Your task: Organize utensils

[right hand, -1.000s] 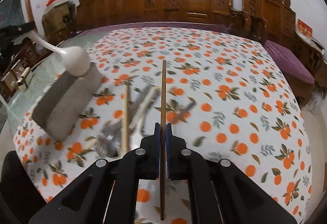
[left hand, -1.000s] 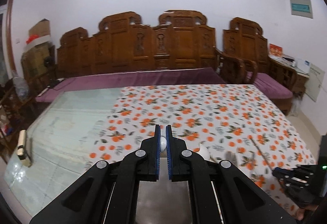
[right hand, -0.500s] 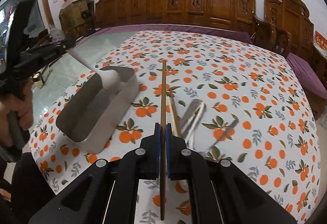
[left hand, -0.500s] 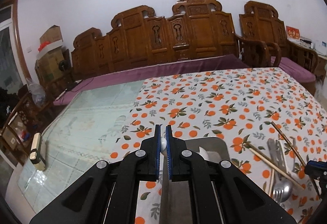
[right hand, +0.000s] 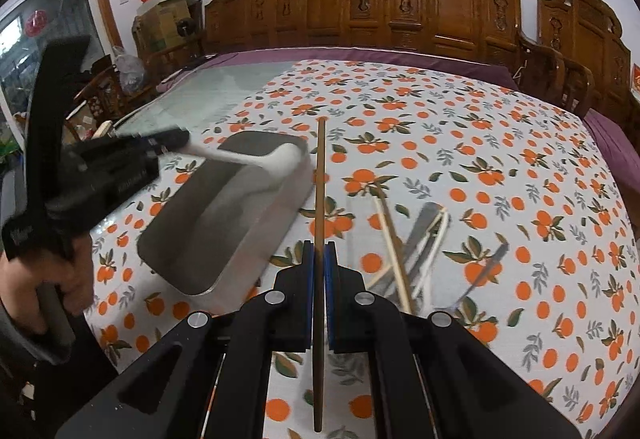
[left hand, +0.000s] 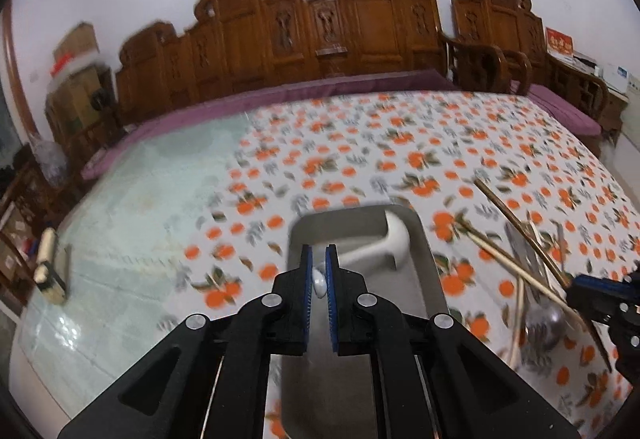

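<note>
Left hand-held gripper clamped on handle of white ceramic soup spoon, bowl down inside rectangular grey metal tray; right hand-held gripper pinched on long brown wooden chopstick, pointing forward just beside tray; loose pale chopsticks and metal cutlery heaped right of it on orange-print tablecloth over bench.

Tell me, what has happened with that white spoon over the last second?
The left tool carried the white spoon from above the metal tray's near end down to its far end, where the bowl now sits low inside. The right tool kept its grip on the brown chopstick; the loose utensils stayed on the cloth.
</note>
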